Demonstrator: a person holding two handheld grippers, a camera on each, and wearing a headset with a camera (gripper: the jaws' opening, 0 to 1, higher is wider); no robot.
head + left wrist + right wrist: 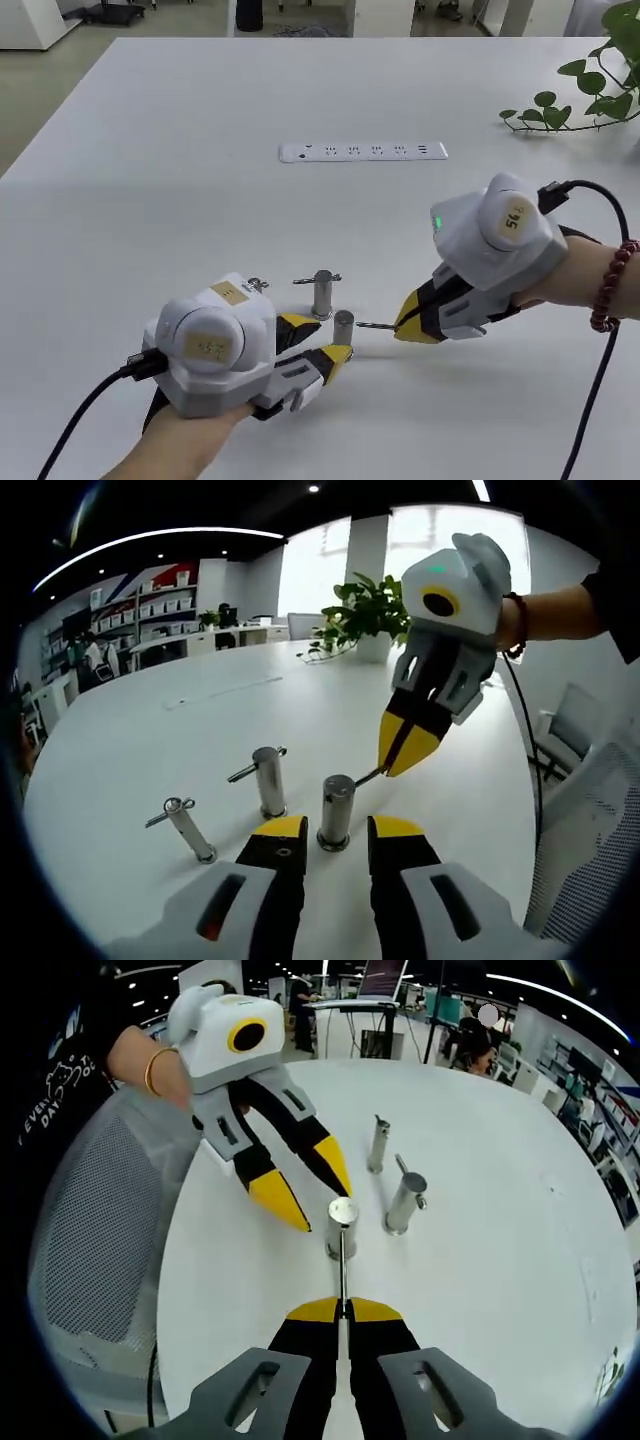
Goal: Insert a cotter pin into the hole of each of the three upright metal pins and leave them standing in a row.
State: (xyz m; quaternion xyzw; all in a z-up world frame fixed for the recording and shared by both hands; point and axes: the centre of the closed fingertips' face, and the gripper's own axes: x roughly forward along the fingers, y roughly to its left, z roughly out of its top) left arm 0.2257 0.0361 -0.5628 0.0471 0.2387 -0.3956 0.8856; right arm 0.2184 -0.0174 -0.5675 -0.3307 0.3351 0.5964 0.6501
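Observation:
Three upright metal pins stand in a row on the white table (150, 200). The nearest pin (343, 325) (337, 808) (341, 1224) stands between the spread jaws of my left gripper (320, 337) (340, 830) (310, 1192), which is open and clear of it. My right gripper (405, 328) (343, 1308) (408, 750) is shut on a cotter pin (376, 325) (368, 776) (342, 1265) whose tip touches that pin's top from the right. The middle pin (322, 293) (268, 780) (404, 1203) and the far pin (188, 828) (378, 1145) each carry a cotter pin.
A white power strip (363, 151) lies further back on the table. A trailing green plant (590, 90) hangs in at the far right edge. Cables run from both grippers toward me. A mesh chair (110, 1240) stands by the table's edge.

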